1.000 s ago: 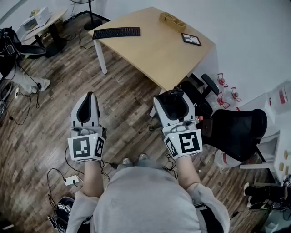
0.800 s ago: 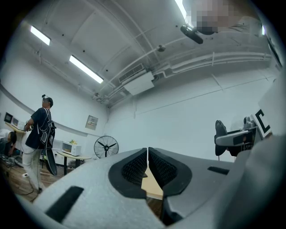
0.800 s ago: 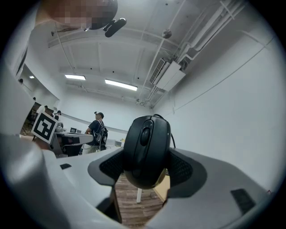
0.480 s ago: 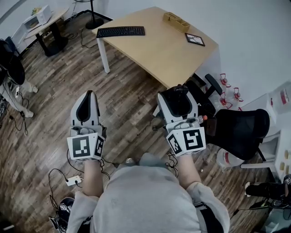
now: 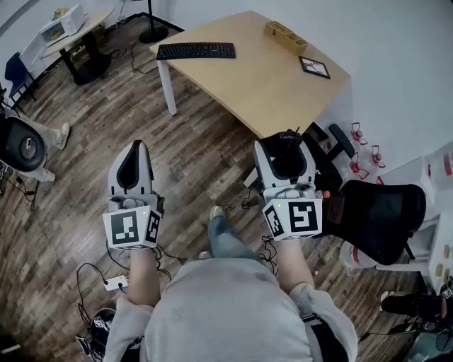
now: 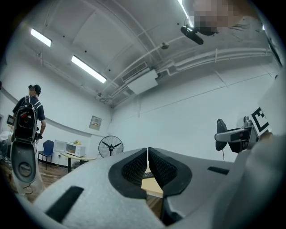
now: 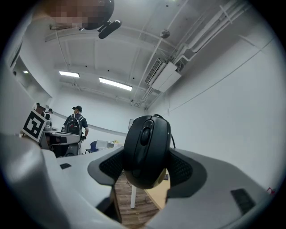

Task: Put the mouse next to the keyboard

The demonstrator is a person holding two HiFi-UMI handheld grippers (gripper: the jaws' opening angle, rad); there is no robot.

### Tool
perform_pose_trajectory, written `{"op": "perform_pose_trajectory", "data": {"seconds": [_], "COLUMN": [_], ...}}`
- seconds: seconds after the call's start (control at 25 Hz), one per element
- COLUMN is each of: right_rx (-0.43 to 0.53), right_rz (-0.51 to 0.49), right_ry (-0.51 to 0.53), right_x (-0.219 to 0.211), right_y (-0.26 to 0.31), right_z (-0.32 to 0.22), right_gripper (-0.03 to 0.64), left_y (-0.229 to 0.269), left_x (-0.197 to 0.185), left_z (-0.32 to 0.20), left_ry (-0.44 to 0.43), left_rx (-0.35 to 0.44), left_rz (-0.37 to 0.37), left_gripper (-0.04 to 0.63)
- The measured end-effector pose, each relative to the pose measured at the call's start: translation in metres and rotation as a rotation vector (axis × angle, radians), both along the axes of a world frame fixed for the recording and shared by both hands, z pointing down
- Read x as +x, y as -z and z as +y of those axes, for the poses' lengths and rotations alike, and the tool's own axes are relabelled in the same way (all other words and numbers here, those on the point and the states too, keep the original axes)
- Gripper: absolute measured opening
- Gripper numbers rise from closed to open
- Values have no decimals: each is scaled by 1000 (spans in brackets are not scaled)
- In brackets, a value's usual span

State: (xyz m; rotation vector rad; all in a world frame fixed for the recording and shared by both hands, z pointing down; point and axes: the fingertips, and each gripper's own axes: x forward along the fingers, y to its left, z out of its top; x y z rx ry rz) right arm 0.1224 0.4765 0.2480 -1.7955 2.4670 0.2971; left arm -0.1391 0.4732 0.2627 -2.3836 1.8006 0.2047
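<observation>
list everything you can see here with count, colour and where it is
light wooden table: one, pale wood, ahead on the plank floor
black keyboard: one, black, table's far left edge
wooden compartment box: one, tan, table's far side
black-framed flat item: one, black frame, table's right side
black office chair: one, black, right of the right gripper
white microwave: one, white, on a small round table, far left
bystander with a backpack: one, dark clothes, left of the room
black corded mouse: one, black, between the right gripper's jaws
left gripper: one, grey, shut, empty
right gripper: one, grey, shut on the mouse
</observation>
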Motion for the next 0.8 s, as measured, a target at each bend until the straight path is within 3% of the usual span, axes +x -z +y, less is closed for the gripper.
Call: {"op": "perform_pose_trajectory", "data": {"seconds": [0.8], "right_rx": [21], "right_rz": [-40], "right_ry": [78], "right_x": [47], "right_y": [9], "right_z": [-216], "right_gripper": [253], "left_y": [24], "left_x": [51], "left_z": [-199], "left_ry": [66], "left_rx": [31], "left_rz": [-21], "left_gripper": [18]}}
